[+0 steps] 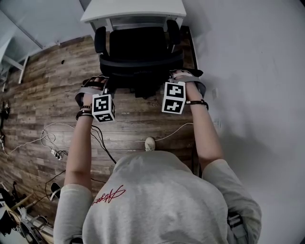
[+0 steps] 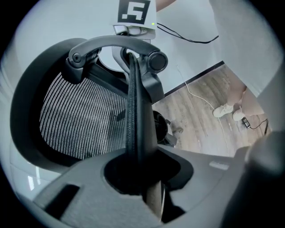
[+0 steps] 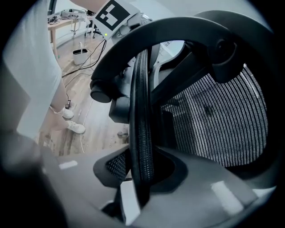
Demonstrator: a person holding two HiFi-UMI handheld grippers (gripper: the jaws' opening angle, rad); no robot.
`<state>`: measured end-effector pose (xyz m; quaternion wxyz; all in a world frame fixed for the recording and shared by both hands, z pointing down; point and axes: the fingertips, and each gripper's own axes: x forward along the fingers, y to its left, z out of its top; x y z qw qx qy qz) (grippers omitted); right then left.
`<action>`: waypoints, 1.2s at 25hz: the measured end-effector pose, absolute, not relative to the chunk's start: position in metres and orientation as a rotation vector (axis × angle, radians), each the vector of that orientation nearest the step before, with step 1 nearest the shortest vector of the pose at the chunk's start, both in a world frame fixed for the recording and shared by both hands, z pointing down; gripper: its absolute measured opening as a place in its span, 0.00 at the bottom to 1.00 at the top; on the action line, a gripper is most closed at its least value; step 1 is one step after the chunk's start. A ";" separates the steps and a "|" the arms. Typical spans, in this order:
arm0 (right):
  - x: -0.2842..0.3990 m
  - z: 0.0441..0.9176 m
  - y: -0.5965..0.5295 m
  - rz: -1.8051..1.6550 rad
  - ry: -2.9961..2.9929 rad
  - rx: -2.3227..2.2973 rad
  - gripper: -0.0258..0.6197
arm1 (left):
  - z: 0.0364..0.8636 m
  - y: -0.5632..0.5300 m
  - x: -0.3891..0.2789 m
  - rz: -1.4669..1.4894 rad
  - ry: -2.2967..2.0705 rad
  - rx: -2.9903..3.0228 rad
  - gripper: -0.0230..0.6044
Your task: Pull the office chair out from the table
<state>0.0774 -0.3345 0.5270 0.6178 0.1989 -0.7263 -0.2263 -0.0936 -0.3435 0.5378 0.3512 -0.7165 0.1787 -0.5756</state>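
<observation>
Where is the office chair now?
Head view, top centre: the office chair sits at the white table, backrest clamped by left gripper and right gripper.

The office chair (image 1: pixel 138 47) is black, its mesh back (image 2: pixel 75 120) finely striped dark and light. The bench (image 1: pixel 133 9) is white, the floor (image 1: pixel 47 95) brown wood-grain planks.

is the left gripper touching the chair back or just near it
Touching. The left gripper view shows the left gripper closed on the chair back, whose thin rim runs down between the jaws with no gap.
</observation>
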 end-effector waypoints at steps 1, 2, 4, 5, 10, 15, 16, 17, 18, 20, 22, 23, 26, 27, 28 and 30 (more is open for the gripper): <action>0.076 0.527 -0.333 -0.515 -1.670 0.458 0.20 | 0.538 -0.341 -0.095 -1.491 0.460 -1.855 0.13; 0.074 0.527 -0.331 -0.511 -1.669 0.459 0.20 | 0.538 -0.340 -0.097 -1.490 0.458 -1.855 0.13; 0.071 0.528 -0.327 -0.508 -1.669 0.463 0.20 | 0.538 -0.339 -0.100 -1.485 0.459 -1.851 0.13; 0.070 0.528 -0.325 -0.505 -1.669 0.466 0.20 | 0.538 -0.338 -0.101 -1.483 0.457 -1.850 0.14; 0.065 0.529 -0.315 -0.484 -1.664 0.474 0.20 | 0.539 -0.331 -0.106 -1.475 0.441 -1.852 0.14; 0.064 0.531 -0.304 -0.472 -1.664 0.485 0.20 | 0.539 -0.323 -0.106 -1.457 0.427 -1.838 0.14; 0.064 0.531 -0.301 -0.469 -1.663 0.487 0.20 | 0.540 -0.322 -0.107 -1.455 0.425 -1.834 0.14; 0.063 0.531 -0.299 -0.467 -1.662 0.488 0.20 | 0.540 -0.320 -0.108 -1.455 0.422 -1.832 0.14; 0.062 0.531 -0.296 -0.465 -1.661 0.489 0.20 | 0.541 -0.317 -0.109 -1.456 0.421 -1.832 0.14; 0.061 0.530 -0.290 -0.461 -1.659 0.490 0.20 | 0.540 -0.312 -0.111 -1.455 0.421 -1.833 0.14; 0.061 0.530 -0.285 -0.458 -1.657 0.494 0.20 | 0.540 -0.308 -0.110 -1.453 0.417 -1.835 0.14; 0.061 0.531 -0.282 -0.456 -1.657 0.495 0.20 | 0.541 -0.305 -0.110 -1.454 0.413 -1.838 0.14; 0.059 0.531 -0.272 -0.444 -1.657 0.493 0.20 | 0.542 -0.295 -0.112 -1.451 0.405 -1.843 0.14; 0.058 0.531 -0.269 -0.443 -1.656 0.493 0.20 | 0.540 -0.292 -0.113 -1.446 0.404 -1.844 0.14; 0.057 0.530 -0.267 -0.443 -1.656 0.495 0.20 | 0.539 -0.290 -0.113 -1.443 0.405 -1.843 0.14; 0.056 0.527 -0.265 -0.446 -1.654 0.502 0.20 | 0.536 -0.289 -0.114 -1.438 0.404 -1.841 0.14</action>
